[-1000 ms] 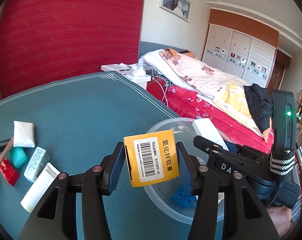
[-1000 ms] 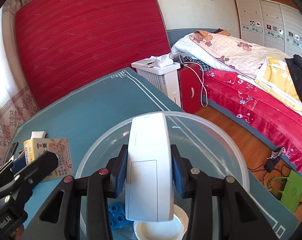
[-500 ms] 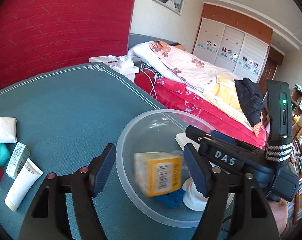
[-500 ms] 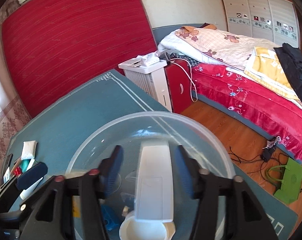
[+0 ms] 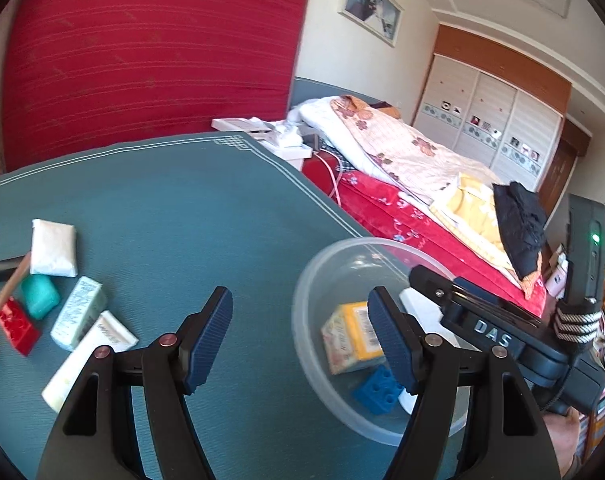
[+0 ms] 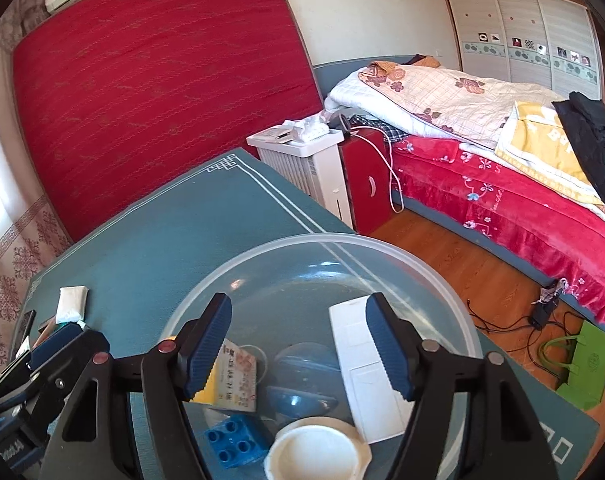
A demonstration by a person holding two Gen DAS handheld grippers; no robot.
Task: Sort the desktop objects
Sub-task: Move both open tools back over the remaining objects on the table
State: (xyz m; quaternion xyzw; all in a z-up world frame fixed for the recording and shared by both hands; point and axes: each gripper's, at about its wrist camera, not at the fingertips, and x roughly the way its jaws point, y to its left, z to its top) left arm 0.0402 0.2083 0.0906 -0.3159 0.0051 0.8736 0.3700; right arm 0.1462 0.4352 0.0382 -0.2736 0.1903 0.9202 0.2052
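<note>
Tongs: left tongs (image 5: 300,338) emptied, right tongs (image 6: 298,338) opening | box (image 5: 352,338), remote (image 6: 366,368) now in bowl (image 6: 454,300)

Black gripper (image 5: 300,334) frames, ribbed navy pads (image 5: 206,340), copper-coloured screws, white "DAS" lettering

"DAS" on right claw (image 5: 490,334) body

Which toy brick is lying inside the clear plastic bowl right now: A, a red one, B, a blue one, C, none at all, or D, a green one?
B: the blue toy brick lies on the bottom of the clear plastic bowl, next to the yellow box, while the red toy brick sits out on the table.
</note>
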